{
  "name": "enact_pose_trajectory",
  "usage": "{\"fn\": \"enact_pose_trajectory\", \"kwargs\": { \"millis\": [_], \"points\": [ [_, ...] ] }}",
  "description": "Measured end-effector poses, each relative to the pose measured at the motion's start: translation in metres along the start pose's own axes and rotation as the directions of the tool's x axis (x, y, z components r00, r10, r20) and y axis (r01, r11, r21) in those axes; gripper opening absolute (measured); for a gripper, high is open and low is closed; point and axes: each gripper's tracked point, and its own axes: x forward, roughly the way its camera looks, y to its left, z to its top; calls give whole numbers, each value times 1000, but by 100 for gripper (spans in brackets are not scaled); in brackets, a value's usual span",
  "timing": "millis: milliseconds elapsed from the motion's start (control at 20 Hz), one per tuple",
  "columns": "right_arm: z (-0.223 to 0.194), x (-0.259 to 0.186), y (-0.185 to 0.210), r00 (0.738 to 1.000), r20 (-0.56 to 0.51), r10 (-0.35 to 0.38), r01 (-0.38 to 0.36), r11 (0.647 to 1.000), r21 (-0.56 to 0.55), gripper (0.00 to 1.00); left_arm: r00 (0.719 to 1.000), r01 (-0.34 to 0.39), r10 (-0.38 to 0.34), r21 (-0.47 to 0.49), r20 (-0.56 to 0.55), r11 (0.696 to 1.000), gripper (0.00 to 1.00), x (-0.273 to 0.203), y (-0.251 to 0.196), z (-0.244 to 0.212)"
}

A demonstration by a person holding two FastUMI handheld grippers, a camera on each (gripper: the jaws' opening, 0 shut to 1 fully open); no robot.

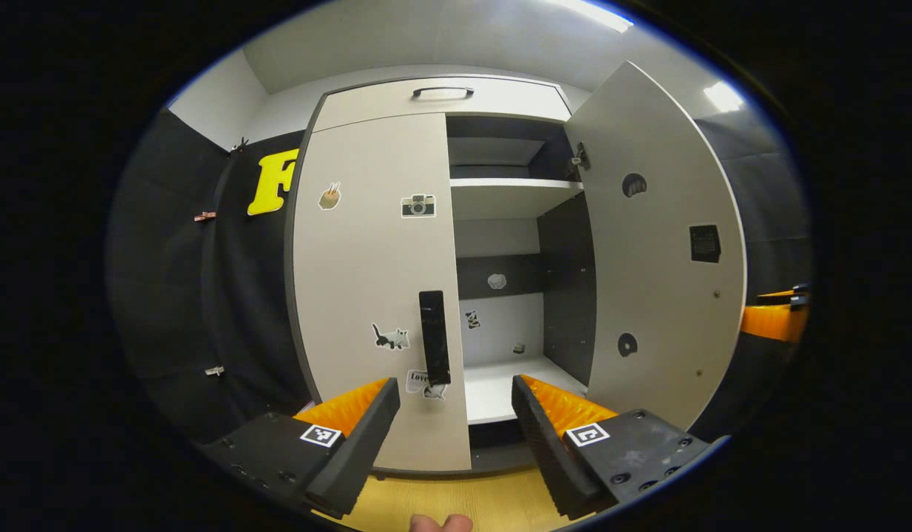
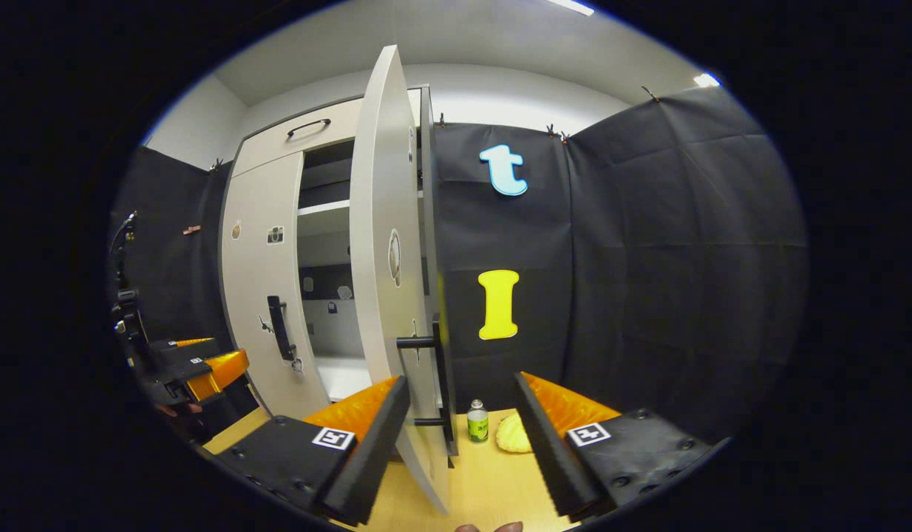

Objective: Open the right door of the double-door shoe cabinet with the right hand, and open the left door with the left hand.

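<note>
**Right door open, left door closed**

In the left gripper view the shoe cabinet (image 1: 441, 96) spans the centre of the frame. Its right door (image 1: 655, 244) stands swung out at right, baring the shelves (image 1: 511, 188). The left door (image 1: 375, 288) lies closed at centre left, its dark handle (image 1: 434, 336) just above the left gripper (image 1: 456, 414), whose jaws are spread and empty.

In the right gripper view the right gripper (image 2: 460, 421) sits low centre, jaws spread either side of the right door's handle (image 2: 441, 384) without pinching it. A small bottle (image 2: 477, 421) stands on the floor behind.

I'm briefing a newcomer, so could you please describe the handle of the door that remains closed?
Find the pale shoe cabinet; its right door is swung open, its left door is shut. The handle is the upright black bar by that shut door's inner edge, low down, between a cat sticker and the open compartment.
</note>
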Motion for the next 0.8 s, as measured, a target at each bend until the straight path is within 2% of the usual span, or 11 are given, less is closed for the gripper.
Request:
{"fn": "enact_pose_trajectory", "kwargs": {
  "millis": [50,150,400,600,700,800],
  "points": [
    [1,-9,2,1000,7,1,-1,1000,-2,99,1000,-6,6,10,6,1000,94,10,2,3],
    [-1,-23,4,1000,-1,15,-15,1000,7,98,1000,-25,24,25,13,999,94,30,7,6],
    [-3,-38,6,1000,6,28,-28,999,35,98,996,-82,81,-14,-41,997,95,87,25,-13],
    [-12,-41,-4,1000,-18,9,-9,1000,19,98,994,-94,93,-3,-55,996,96,128,33,-25],
    [-13,-43,-8,1000,-21,2,-2,1000,8,98,994,-102,102,5,-31,995,89,141,37,-22],
    [-13,-46,-13,1000,-21,-9,8,1000,-5,98,993,-117,117,18,-13,993,72,150,41,-17]
  ]
}}
